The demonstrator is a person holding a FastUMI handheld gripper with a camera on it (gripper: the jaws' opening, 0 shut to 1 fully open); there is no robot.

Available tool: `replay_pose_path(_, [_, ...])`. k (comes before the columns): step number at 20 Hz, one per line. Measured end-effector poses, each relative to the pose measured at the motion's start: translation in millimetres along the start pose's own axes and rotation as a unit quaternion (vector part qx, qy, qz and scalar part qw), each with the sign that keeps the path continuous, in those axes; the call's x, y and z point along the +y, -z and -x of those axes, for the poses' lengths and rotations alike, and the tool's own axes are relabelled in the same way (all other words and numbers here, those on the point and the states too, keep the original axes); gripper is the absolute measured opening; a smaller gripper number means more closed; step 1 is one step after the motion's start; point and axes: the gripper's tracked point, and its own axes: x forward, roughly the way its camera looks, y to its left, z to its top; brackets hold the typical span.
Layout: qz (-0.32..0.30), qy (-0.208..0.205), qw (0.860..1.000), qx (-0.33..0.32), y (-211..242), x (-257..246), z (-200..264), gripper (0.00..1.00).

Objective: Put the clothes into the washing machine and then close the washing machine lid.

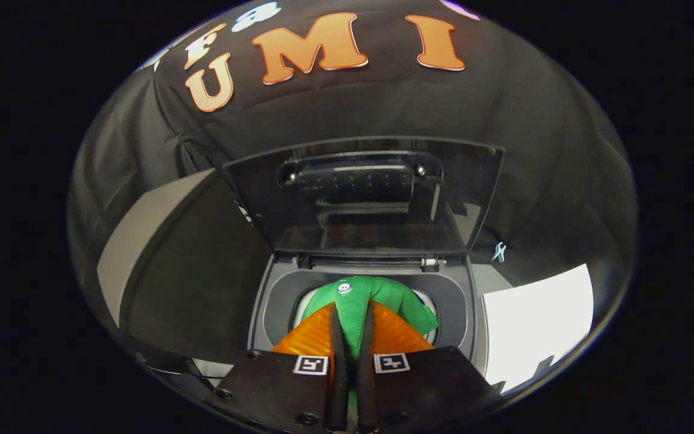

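Observation:
A green garment (383, 298) with a white button hangs pinched between my two fingers, with my gripper (352, 319) shut on it. It sits over the round drum opening of the grey washing machine (275, 301), which lies just ahead of and below the fingers. The machine's dark see-through lid (365, 199) stands raised upright behind the opening, hinged at the far rim. The lower part of the garment is hidden behind the fingers.
A white sheet (537, 325) lies on the surface to the right of the machine. A grey panel edge (148, 241) runs along the left. Black cloth walls close in behind the lid.

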Motion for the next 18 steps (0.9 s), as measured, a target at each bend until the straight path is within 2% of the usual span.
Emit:
replay_pose_path(7, [0.002, 0.020, 0.998, 0.062, 53, -5, -61, 0.15])
replay_pose_path(11, [-0.010, 0.043, 0.995, 0.084, 77, -13, -81, 0.14])
replay_pose_path(13, [-0.021, 0.053, 0.994, 0.096, 85, -17, -86, 0.18])
replay_pose_path(15, [-0.032, 0.057, 0.993, 0.101, 89, -18, -88, 0.26])
replay_pose_path(18, [-0.028, 0.065, 0.994, 0.085, 78, -24, -83, 0.49])
